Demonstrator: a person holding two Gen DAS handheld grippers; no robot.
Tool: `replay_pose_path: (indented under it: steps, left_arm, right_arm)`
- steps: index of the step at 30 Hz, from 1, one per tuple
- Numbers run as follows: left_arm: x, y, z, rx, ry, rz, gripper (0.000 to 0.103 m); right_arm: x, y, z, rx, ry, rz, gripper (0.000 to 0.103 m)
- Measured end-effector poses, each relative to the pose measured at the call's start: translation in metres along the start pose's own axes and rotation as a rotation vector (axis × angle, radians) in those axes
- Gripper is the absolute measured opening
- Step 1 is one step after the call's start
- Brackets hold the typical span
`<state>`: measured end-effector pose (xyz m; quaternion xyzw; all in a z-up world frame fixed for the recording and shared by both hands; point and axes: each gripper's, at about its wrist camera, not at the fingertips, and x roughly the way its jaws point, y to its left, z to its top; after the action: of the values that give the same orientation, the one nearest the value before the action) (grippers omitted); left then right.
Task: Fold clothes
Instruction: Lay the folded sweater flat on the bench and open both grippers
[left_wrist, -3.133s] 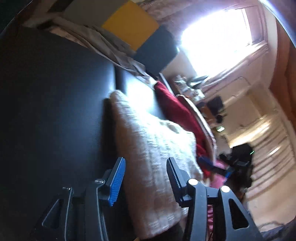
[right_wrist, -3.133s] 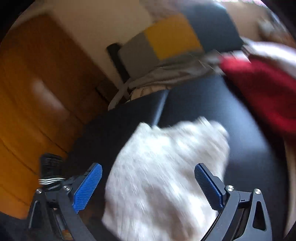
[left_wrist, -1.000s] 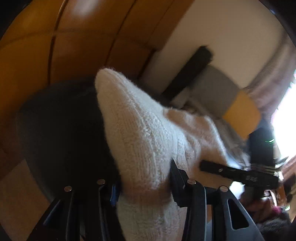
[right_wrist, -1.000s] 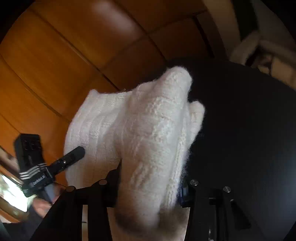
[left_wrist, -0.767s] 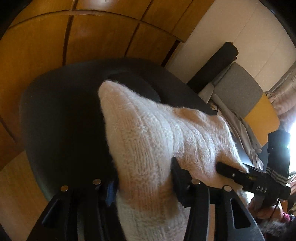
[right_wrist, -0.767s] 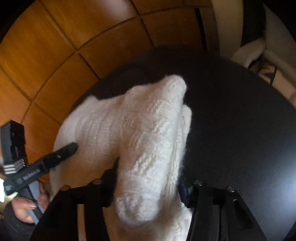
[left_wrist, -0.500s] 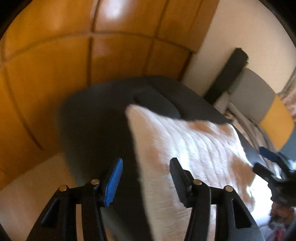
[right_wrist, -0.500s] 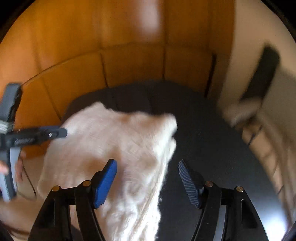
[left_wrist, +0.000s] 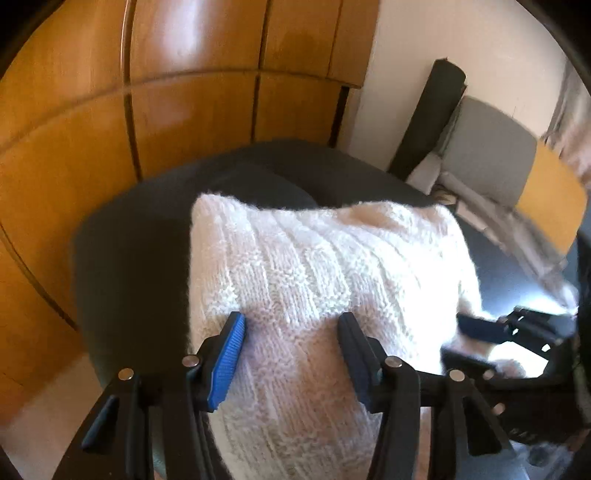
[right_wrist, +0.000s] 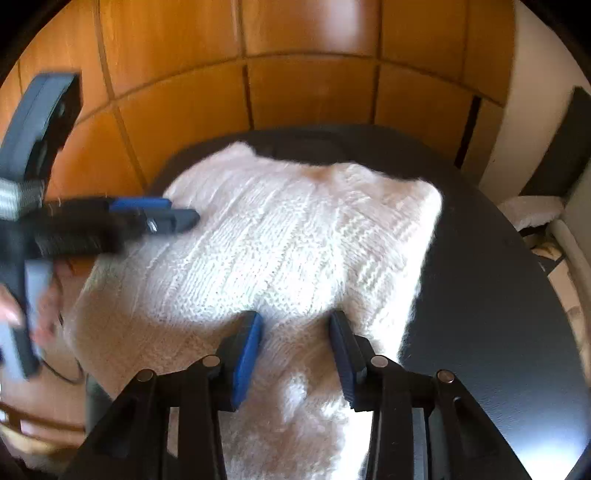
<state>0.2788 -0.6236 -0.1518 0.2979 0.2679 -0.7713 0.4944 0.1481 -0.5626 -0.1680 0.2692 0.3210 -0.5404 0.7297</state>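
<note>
From the left wrist view, orange-brown wooden panels (left_wrist: 177, 110) fill the left and top of the scene, and the rounded end of a black upholstered surface (left_wrist: 122, 266) sits in front of them. On that surface lies the white knitted sweater (left_wrist: 314, 266), folded into a thick pad with its ribbed knit running away from the camera. The left gripper (left_wrist: 291, 350) hangs over the near edge of the sweater with its jaws apart (a wide gap, knit showing between the blue pad and the black one) and nothing clamped. Further right, a dark rolled cushion (left_wrist: 432, 118) leans against the pale wall, with grey and yellow cushions (left_wrist: 517, 173) beside it. At the far right edge the right gripper (left_wrist: 476, 343) reaches in over the sweater's right side, blurred.

From the right wrist view, the left gripper (right_wrist: 173, 218) comes in from the left, its fingertips over the sweater's (right_wrist: 295, 240) left part, with a hand (right_wrist: 22, 314) on its handle. The right gripper (right_wrist: 295, 343) sits low in the middle over the near edge, jaws parted and holding nothing. To the right, the bare black surface (right_wrist: 498, 295) catches a glare.
</note>
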Motion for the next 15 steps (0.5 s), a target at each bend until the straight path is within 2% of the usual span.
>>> replay_pose_path:
  steps: [4, 8, 13, 14, 15]
  left_arm:
    - [-0.003, -0.007, -0.003, -0.008, -0.028, 0.051, 0.054]
    - [-0.027, 0.0, 0.007, -0.061, -0.019, 0.075, 0.054]
    - [-0.114, 0.023, 0.009, -0.125, -0.147, 0.15, 0.055]
    - [-0.125, 0.024, 0.01, -0.131, -0.146, 0.168, 0.056]
    - [-0.136, 0.025, 0.011, -0.137, -0.139, 0.182, 0.056]
  right_arm:
    - [0.001, -0.005, -0.005, 0.063, -0.035, -0.002, 0.039]
    - [-0.038, 0.012, -0.004, 0.12, -0.086, -0.057, 0.041]
    - [-0.09, 0.035, -0.002, 0.19, -0.151, -0.13, 0.042]
    - [-0.101, 0.039, -0.001, 0.204, -0.164, -0.144, 0.048]
    - [-0.112, 0.044, -0.001, 0.221, -0.186, -0.151, 0.06]
